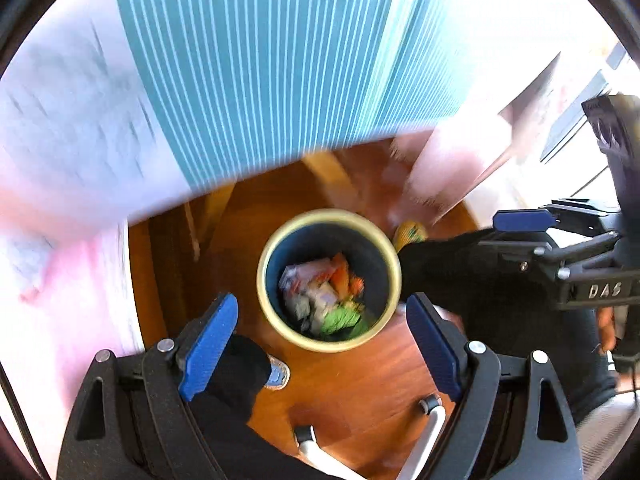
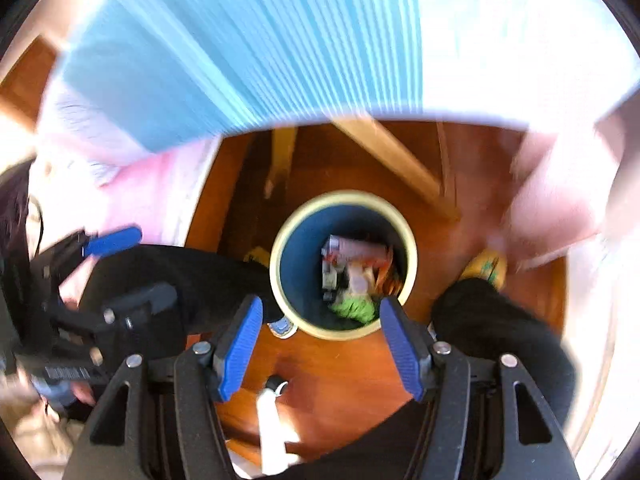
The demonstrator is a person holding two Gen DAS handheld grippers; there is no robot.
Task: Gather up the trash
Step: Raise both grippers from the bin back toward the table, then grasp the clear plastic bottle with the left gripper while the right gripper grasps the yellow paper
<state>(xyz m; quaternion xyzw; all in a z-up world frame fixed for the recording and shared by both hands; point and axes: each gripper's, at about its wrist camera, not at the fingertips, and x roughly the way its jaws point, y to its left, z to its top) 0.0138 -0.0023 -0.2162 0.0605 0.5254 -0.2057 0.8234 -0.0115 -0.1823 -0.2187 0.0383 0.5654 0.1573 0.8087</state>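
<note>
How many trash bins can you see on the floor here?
1. The round bin, cream-rimmed and dark inside, stands on the wooden floor below both grippers, holding crumpled trash. Others could be hidden beyond view.

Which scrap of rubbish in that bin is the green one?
The crumpled green piece at the near edge of the trash bin, closest to the camera; the other scraps look orange, white and pinkish.
</note>
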